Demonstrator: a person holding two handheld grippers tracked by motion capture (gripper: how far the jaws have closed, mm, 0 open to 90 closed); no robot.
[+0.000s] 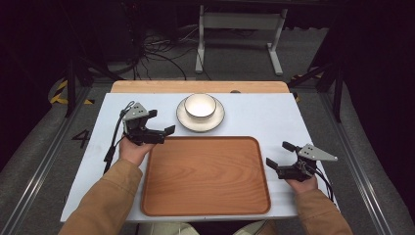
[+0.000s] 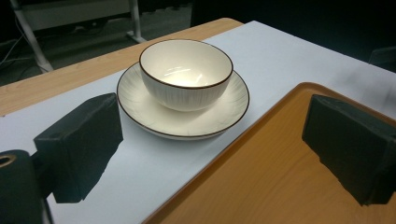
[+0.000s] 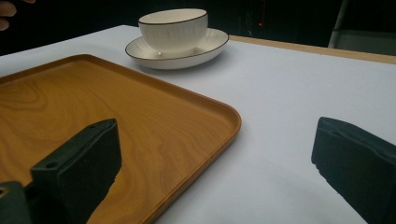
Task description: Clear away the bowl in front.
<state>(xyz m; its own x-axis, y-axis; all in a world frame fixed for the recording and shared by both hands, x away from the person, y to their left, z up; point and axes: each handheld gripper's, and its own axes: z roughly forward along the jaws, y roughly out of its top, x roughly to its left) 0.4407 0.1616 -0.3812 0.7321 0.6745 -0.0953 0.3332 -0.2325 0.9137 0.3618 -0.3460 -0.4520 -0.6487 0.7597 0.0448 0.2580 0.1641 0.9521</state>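
1. Just ahead of my left tongs (image 1: 161, 122), whose jaws stand apart, the bowl (image 1: 199, 105) sits on its saucer (image 1: 200, 122) on the bench (image 1: 274, 112).
2. My right tongs (image 1: 280, 153), jaws also apart, hang beside the wooden tray (image 1: 205, 176), well clear of the bowl.

Wooden tray (image 1: 205, 176), white table cover (image 1: 274, 117), floor cables (image 1: 156, 54)

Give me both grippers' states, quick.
Left gripper: open, holding nothing, aimed at the bowl.
Right gripper: open, holding nothing, beside the tray.
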